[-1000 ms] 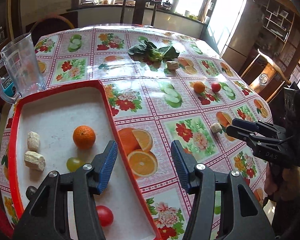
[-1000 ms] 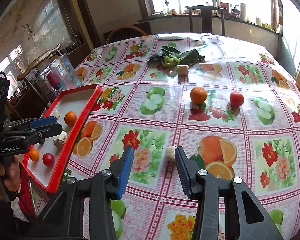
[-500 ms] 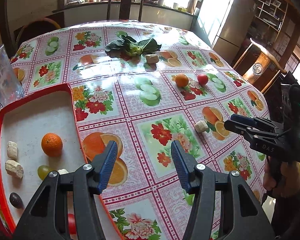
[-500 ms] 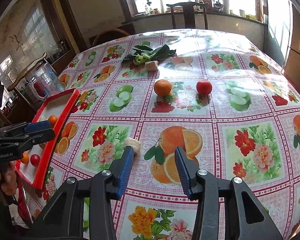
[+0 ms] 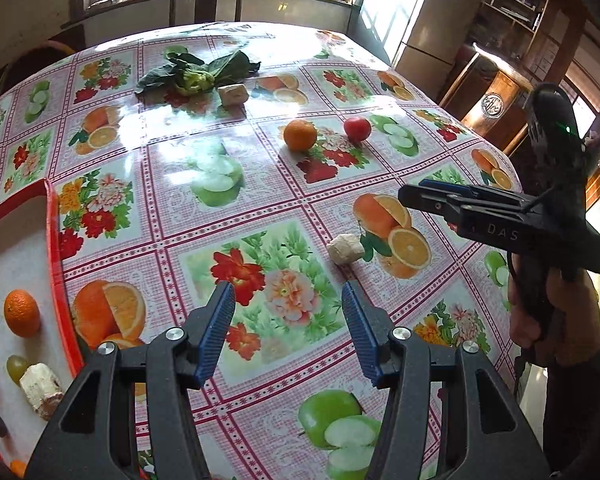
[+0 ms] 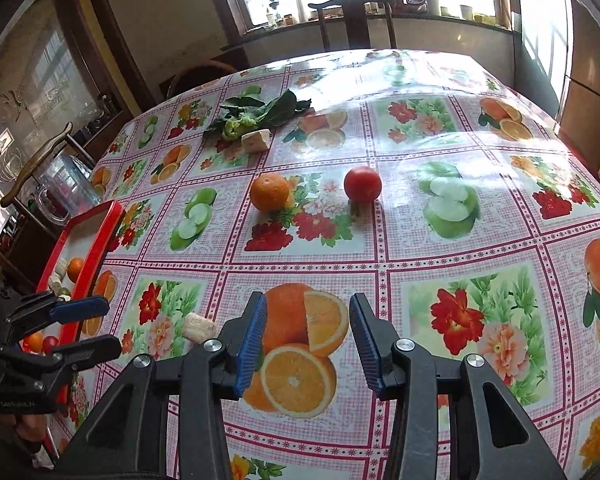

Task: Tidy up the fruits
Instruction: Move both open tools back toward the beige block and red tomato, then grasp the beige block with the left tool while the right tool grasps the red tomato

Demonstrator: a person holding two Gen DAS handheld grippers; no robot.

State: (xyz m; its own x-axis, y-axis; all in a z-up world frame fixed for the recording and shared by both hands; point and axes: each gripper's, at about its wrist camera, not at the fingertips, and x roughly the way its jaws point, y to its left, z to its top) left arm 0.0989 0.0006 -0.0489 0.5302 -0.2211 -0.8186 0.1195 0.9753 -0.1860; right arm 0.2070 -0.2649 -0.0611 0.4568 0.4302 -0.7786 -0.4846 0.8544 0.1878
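Observation:
An orange point(image 5: 300, 135) point(image 6: 270, 191) and a red tomato point(image 5: 357, 128) point(image 6: 362, 184) sit mid-table. A pale chunk point(image 5: 343, 249) point(image 6: 198, 327) lies nearer, another point(image 5: 232, 94) by the leafy greens point(image 5: 196, 74). The red tray point(image 5: 56, 252) point(image 6: 96, 248) at the left holds an orange point(image 5: 21, 313), a grape point(image 5: 16, 366), pale chunks and other small fruit. My left gripper point(image 5: 288, 320) is open and empty over the cloth, the chunk just beyond its right finger. My right gripper point(image 6: 308, 336) is open and empty, short of the orange and tomato.
The floral tablecloth point(image 5: 228, 208) covers a round table. A clear jug point(image 6: 66, 188) stands beyond the tray. A wooden chair point(image 6: 354, 20) stands at the far side, a cabinet point(image 5: 496, 96) to the right.
Both grippers have moved right and forward across the table, away from the tray. The tray has slid to the left edge of the left wrist view. Both stayed open.

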